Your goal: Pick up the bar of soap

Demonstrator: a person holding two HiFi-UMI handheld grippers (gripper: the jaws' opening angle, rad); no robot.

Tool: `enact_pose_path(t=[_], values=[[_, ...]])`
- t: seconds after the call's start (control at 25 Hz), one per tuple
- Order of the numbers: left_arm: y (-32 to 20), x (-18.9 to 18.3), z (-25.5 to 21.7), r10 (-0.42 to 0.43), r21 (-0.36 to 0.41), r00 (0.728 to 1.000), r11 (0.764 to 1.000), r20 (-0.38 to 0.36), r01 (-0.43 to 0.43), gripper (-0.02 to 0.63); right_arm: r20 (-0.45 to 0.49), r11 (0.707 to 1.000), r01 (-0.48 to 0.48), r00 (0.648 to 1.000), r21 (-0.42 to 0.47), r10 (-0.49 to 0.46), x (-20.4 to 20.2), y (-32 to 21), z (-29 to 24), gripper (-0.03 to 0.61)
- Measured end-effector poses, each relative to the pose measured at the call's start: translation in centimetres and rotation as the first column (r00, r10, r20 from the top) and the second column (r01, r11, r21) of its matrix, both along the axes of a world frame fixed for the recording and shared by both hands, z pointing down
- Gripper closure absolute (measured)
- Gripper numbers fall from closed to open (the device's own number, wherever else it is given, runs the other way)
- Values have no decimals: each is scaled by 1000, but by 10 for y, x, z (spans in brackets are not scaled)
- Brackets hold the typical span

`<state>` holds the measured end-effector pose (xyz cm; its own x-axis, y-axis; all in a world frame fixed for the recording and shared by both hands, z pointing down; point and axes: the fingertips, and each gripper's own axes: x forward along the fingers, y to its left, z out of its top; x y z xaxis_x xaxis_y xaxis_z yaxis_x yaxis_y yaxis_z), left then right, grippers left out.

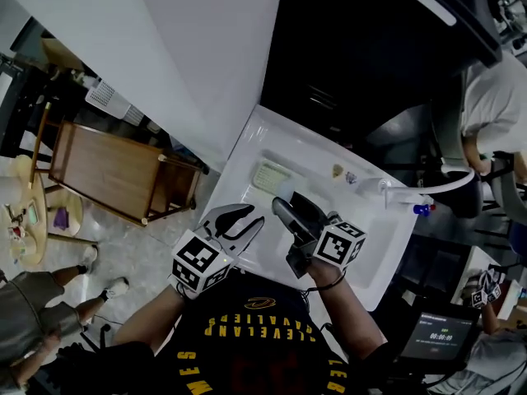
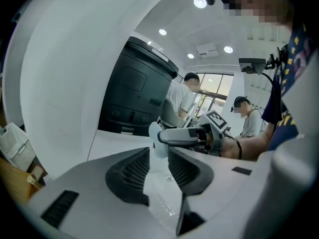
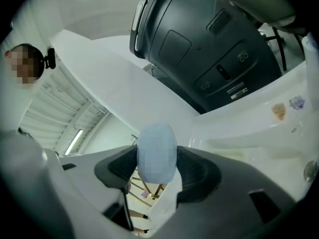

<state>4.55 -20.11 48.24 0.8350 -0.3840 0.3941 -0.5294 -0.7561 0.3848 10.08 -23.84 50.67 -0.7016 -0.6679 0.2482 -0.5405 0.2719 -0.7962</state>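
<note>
The bar of soap (image 3: 157,151) is a pale blue oval, and my right gripper (image 3: 157,169) is shut on it, the dark pads pressing on both sides. In the left gripper view the soap (image 2: 155,135) shows as a whitish oval at the tip of the right gripper (image 2: 160,136). In the head view the right gripper (image 1: 286,207) is held above the white sink (image 1: 247,151), and the soap there is mostly hidden by the jaws. My left gripper (image 1: 237,220) stands open to the left of it, with nothing between its fingers (image 2: 130,173).
A pale ribbed soap dish (image 1: 271,175) lies in the sink's back left. A white faucet (image 1: 410,191) rises at the right rim. A wooden cart (image 1: 123,171) stands left of the sink, a large black machine (image 1: 370,39) behind it. People stand nearby at left and right.
</note>
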Motion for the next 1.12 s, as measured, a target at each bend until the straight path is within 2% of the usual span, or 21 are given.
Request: enact_pose_path(t=[0.24, 0.44, 0.64, 0.76, 0.92, 1.12], values=[[-1, 5, -23, 15, 27, 998, 1000, -58, -14, 489, 70, 997, -56, 996, 58, 52, 6, 8, -38, 314], [-6, 7, -40, 11, 13, 993, 1000, -117, -9, 489, 161, 988, -112, 983, 109, 93, 12, 16, -72, 314], [-8, 13, -45, 31, 9, 991, 999, -126, -31, 489, 239, 984, -123, 967, 133, 89, 10, 26, -99, 314], [-6, 15, -41, 36, -19, 989, 999, -140, -39, 489, 272, 978, -124, 959, 166, 75, 6, 32, -114, 314], [-5, 18, -43, 49, -30, 987, 998, -156, -54, 489, 258, 965, -135, 963, 224, 75, 5, 40, -129, 314], [-4, 26, -50, 57, -22, 984, 998, -171, -61, 489, 226, 955, -154, 969, 253, 97, 15, 41, -134, 314]])
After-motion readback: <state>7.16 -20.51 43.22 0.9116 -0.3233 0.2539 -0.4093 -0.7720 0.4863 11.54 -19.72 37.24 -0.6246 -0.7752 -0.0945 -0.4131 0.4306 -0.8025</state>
